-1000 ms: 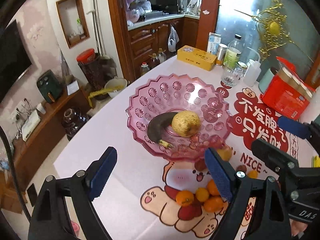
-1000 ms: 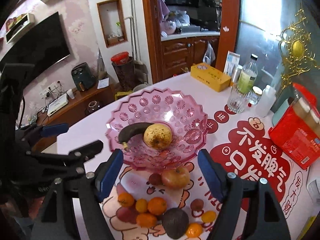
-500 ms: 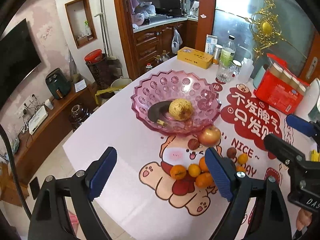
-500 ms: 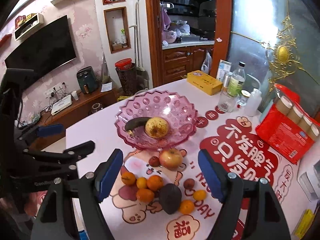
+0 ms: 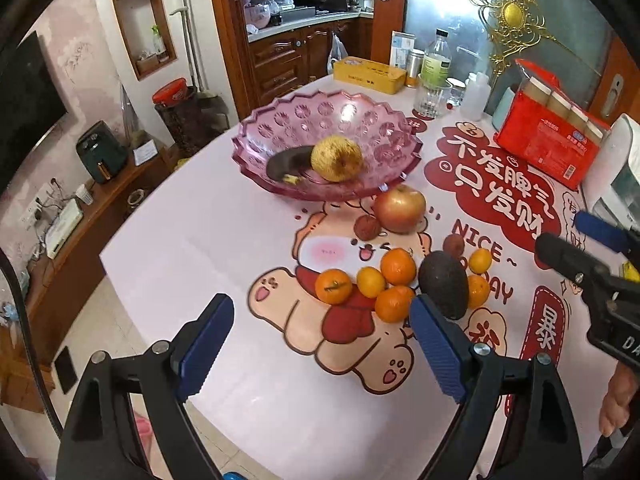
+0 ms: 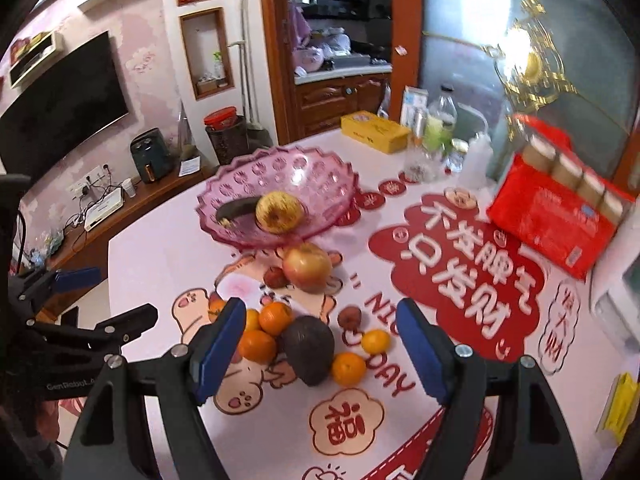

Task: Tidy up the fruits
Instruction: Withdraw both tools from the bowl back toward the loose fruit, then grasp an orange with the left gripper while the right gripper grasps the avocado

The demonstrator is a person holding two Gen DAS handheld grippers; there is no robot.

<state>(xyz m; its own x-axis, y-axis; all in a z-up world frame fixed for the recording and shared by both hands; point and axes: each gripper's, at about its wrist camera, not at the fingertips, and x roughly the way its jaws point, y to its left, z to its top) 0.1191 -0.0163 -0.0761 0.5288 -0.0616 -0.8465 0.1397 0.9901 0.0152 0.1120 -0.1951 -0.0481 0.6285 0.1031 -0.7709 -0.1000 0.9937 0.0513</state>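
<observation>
The right gripper (image 6: 320, 344) hangs over the counter (image 6: 168, 264), fingers (image 6: 218, 346) spread wide and empty. Below them lie oranges (image 6: 275, 317) touching a dark avocado (image 6: 310, 350). An apple (image 6: 307, 266) sits just beside the pink bowl (image 6: 280, 184).

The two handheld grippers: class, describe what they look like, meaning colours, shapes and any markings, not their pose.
Both the left gripper and the right gripper have matte black angular frames with silver bolts. Their jaws carry blue ribbed pads. The right gripper's body shows white letters, partly cut off, in the left wrist view; the left gripper's body bears small white lettering in the right wrist view. No sleeves or cables can be made out.
</observation>
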